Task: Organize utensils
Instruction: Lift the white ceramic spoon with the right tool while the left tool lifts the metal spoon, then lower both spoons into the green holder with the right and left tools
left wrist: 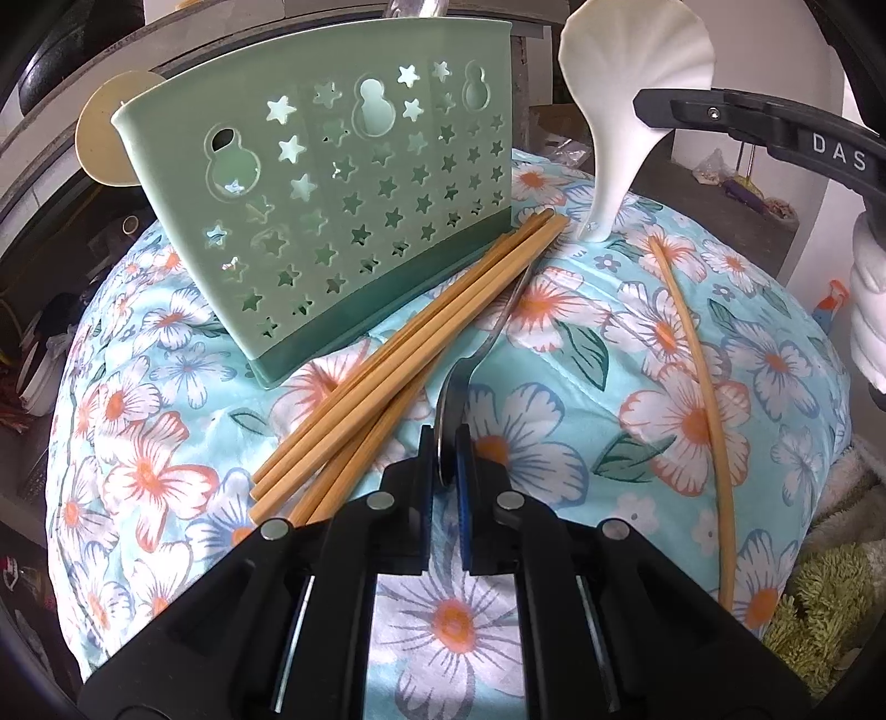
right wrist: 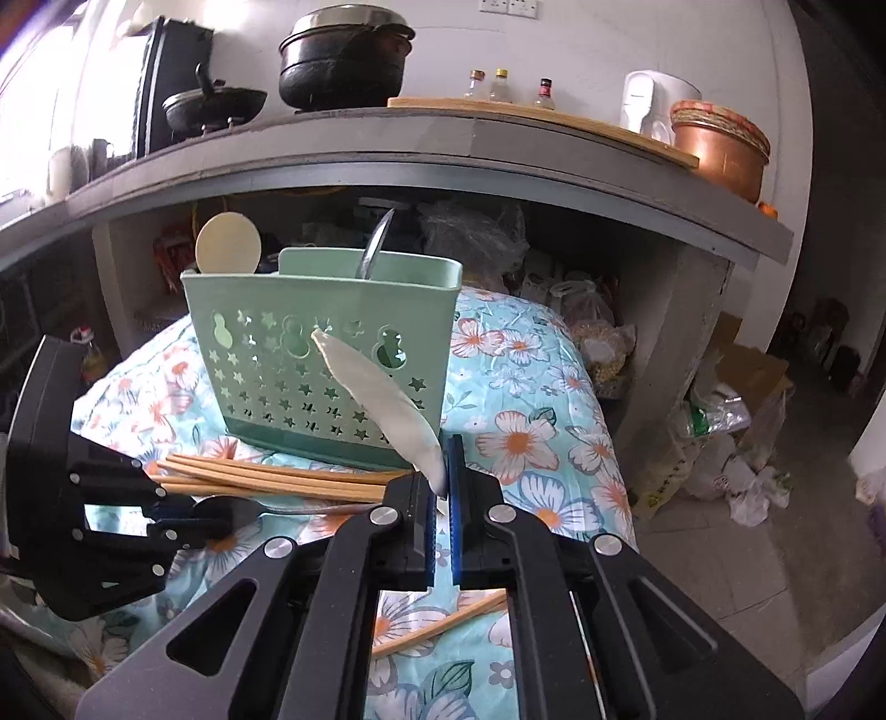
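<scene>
The only writing to read is "DAS" in pale capitals on the black body of the right gripper [left wrist: 653, 119], seen at the upper right of the left wrist view. That gripper [right wrist: 441, 487] is clamped on the narrow handle end of a white ceramic spoon [right wrist: 382, 393], whose shell-shaped bowl [left wrist: 637, 50] stands upward. The left gripper [left wrist: 446, 459] is closed tight on the bowl of a metal spoon [left wrist: 451, 410], its handle running away over the cloth. A green utensil holder [left wrist: 332, 183], pierced with stars and gourd shapes, stands at the far side of a floral cloth [left wrist: 554, 443]. A round beige paddle [right wrist: 228, 243] and a dark metal handle [right wrist: 376, 243] rise from it. A bundle of wooden chopsticks [left wrist: 398, 360] lies just near the holder's base; a single chopstick [left wrist: 703, 399] lies apart at the right.
</scene>
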Action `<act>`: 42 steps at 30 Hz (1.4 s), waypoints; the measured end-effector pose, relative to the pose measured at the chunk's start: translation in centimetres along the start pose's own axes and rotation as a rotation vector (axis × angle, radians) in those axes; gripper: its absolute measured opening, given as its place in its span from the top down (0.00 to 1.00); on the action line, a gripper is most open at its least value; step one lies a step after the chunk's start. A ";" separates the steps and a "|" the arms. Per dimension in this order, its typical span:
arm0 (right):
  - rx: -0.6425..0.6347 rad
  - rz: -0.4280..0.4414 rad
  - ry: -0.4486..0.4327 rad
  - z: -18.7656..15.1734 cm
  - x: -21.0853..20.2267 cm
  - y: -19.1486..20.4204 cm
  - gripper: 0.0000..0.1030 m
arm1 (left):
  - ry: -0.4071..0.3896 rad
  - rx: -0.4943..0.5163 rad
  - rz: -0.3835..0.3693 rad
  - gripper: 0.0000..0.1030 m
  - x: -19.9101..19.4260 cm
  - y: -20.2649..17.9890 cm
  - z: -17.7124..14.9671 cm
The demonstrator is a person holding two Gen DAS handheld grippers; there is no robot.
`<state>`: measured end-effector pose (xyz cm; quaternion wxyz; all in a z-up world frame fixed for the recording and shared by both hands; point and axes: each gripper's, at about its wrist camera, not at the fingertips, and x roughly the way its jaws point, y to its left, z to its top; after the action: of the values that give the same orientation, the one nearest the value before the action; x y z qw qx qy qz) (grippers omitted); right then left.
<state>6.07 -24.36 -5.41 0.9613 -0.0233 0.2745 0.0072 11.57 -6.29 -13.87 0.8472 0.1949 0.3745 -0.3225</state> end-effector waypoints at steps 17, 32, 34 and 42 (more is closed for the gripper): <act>0.159 0.072 -0.057 -0.1 -2.3 -3.6 0.97 | -0.122 -0.007 0.035 0.99 -7.3 -1.2 3.0; 0.217 0.137 -0.130 1.1 -4.6 -6.3 0.97 | -0.255 -0.071 0.051 0.99 -14.8 0.0 6.8; 0.216 0.141 -0.149 1.8 -5.0 -6.7 0.97 | -0.291 -0.082 0.078 0.99 -16.2 0.9 7.8; 0.214 0.144 -0.231 4.9 -6.7 -8.0 0.97 | -0.408 -0.031 0.246 0.99 -20.6 4.2 12.0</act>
<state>3.20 -32.10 2.64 0.9805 0.0998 0.1621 0.0493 10.06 -1.90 9.86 0.9411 0.1567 0.1740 -0.2438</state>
